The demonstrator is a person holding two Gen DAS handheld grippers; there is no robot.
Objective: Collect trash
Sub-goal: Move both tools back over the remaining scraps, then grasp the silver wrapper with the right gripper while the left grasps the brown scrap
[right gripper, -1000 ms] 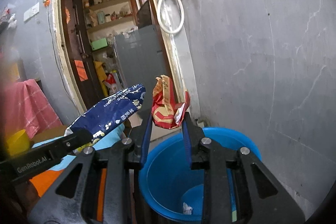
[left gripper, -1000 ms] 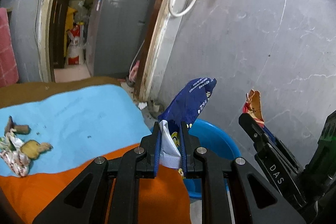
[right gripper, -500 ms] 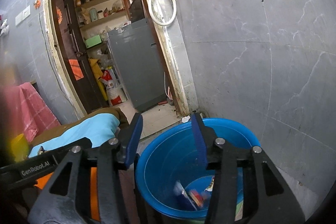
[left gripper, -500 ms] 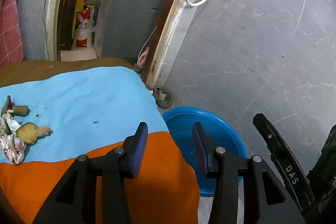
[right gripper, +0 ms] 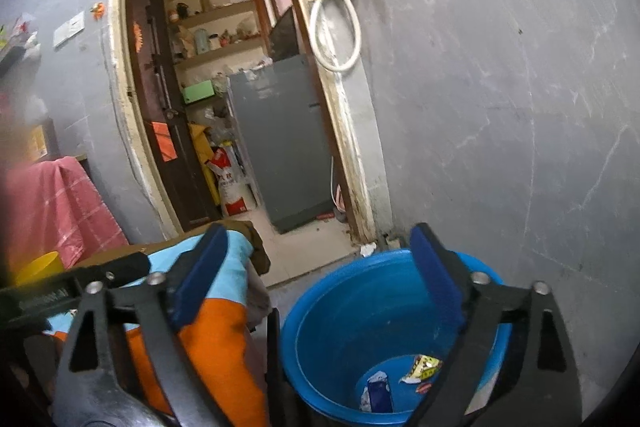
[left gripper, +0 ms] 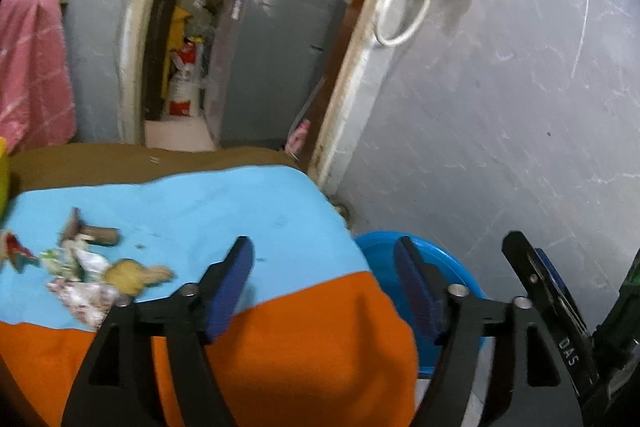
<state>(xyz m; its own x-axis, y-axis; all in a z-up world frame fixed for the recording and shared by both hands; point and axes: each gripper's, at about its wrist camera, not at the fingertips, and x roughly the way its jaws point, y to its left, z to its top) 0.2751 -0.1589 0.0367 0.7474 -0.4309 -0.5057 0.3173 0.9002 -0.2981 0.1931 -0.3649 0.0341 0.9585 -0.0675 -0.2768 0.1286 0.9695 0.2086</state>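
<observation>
A blue bucket [right gripper: 360,311] stands on the floor beside the bed; the blue wrapper [right gripper: 376,393] and another wrapper [right gripper: 422,367] lie at its bottom. My right gripper [right gripper: 316,275] is open and empty above the bucket. My left gripper [left gripper: 324,283] is open and empty over the bed edge, with the bucket [left gripper: 380,251] just right of it. A pile of trash [left gripper: 80,267] lies on the light blue sheet [left gripper: 208,211] at the left. The right gripper's finger [left gripper: 540,291] shows at the right of the left wrist view.
An orange cloth [left gripper: 280,347] covers the near bed edge. A grey wall [right gripper: 500,107] stands behind the bucket. A doorway [right gripper: 240,107] opens onto a grey cabinet [right gripper: 280,139]. A pink cloth [left gripper: 32,67] hangs at the far left.
Both grippers opened and dropped their wrappers into the bucket. The left gripper has since swung left toward the bed and opened wider.
</observation>
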